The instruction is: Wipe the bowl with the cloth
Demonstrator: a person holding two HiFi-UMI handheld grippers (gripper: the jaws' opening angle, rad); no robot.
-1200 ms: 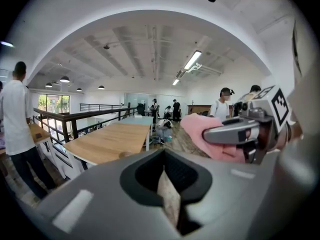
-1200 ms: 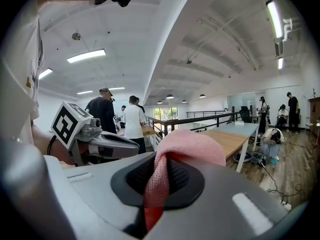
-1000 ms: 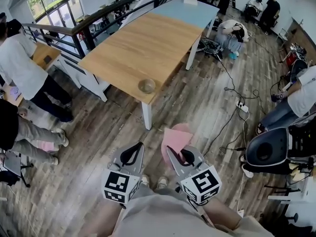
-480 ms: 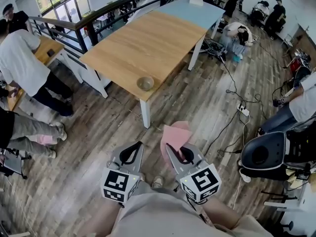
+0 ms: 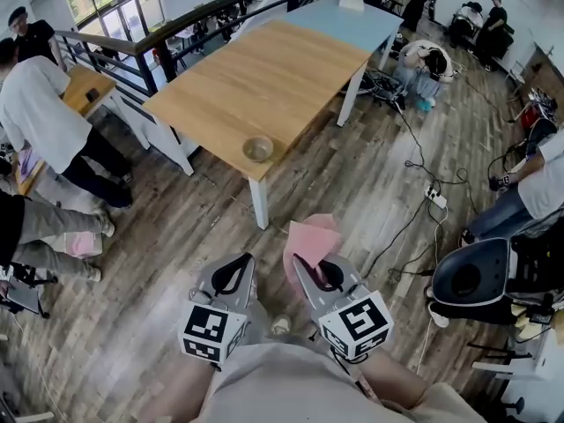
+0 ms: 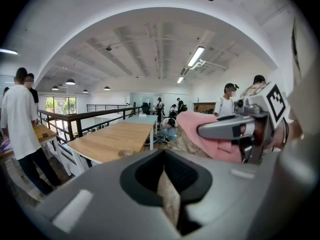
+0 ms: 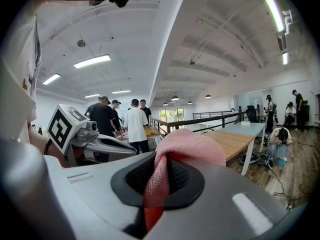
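The bowl [image 5: 258, 149] stands on the table [image 5: 264, 69], close to the near edge and just above the near leg [image 5: 261, 208]. The pink cloth [image 5: 310, 239] is clamped in the right tool [image 5: 301, 267], and a rounded fold bulges out past the jaws. The left tool [image 5: 240, 271] is fully closed with nothing between its jaws. Both tools are held low in front of the person, over the wooden floor [image 5: 176, 236] and well apart from the table.

Step in hand, as judged: carry the cloth to the bowl.
- Approach the near edge squarely.
- Open the left tool on arrival to steady the rim. The bowl looks light and may slide toward the edge under wiping pressure.
- Press the protruding fold into the bowl, not the jaw tips.

Surroundings:
- Persons [image 5: 35, 113] stand at the far left beside a railing [image 5: 211, 11].
- Cables [image 5: 414, 148] and a power strip [image 5: 434, 194] lie on the floor to the right.
- A chair [image 5: 476, 271] stands at the near right.

None of these lies on the straight path to the bowl.
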